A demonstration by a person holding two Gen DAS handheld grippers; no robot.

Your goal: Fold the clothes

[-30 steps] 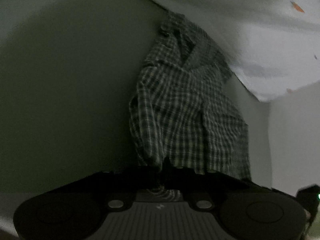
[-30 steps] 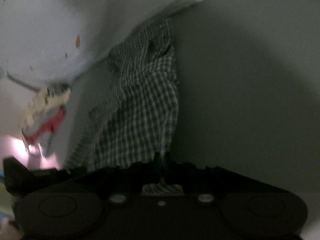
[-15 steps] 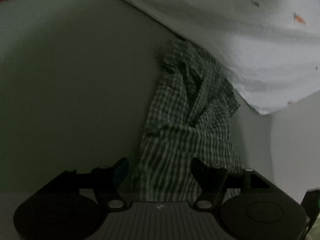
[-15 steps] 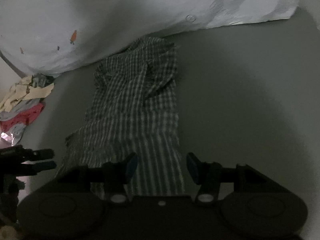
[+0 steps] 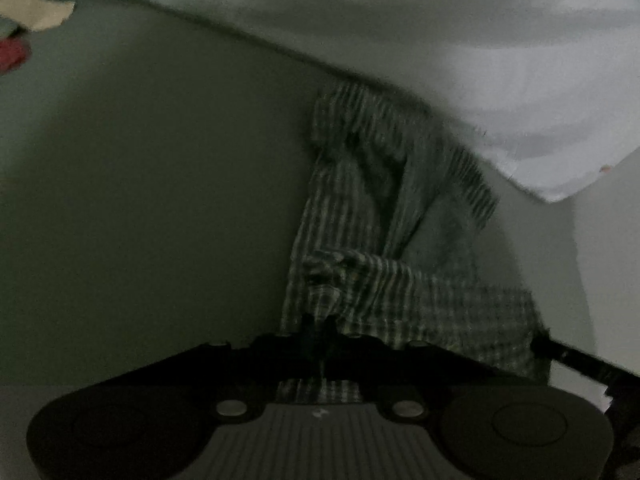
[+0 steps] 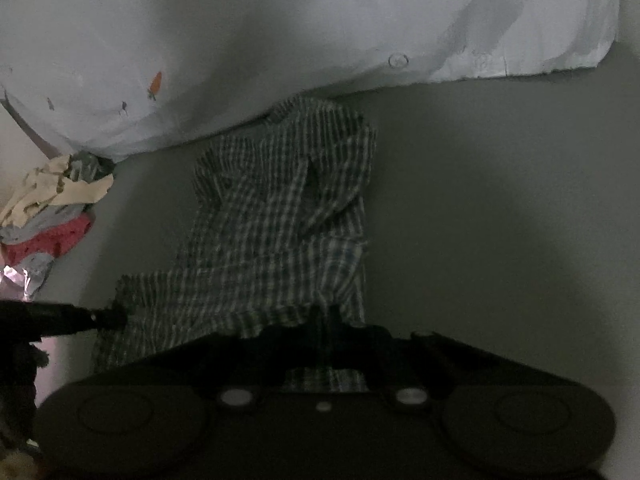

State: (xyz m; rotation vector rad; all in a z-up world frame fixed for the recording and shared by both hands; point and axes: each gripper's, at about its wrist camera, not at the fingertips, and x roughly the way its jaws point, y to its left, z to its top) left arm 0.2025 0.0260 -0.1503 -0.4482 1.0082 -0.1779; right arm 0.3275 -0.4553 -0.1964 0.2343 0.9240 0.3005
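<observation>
A dark checked shirt lies lengthwise on a grey-green surface, its far end against a white sheet. In the left wrist view my left gripper is shut on the shirt's near left corner, with cloth bunched above the fingertips. In the right wrist view the shirt runs away from me, and my right gripper is shut on its near right corner. The left gripper also shows at the left of that view, pinching the other near corner. The near edge is stretched between the two grippers.
A white sheet with small orange prints covers the far side; it also shows in the left wrist view. A pile of cream, grey and red clothes lies at the left. The room is dim.
Both grippers were open over the shirt's near edge half a second ago. Now each has shut on a near corner, and the cloth there is bunched and pulled taut.
</observation>
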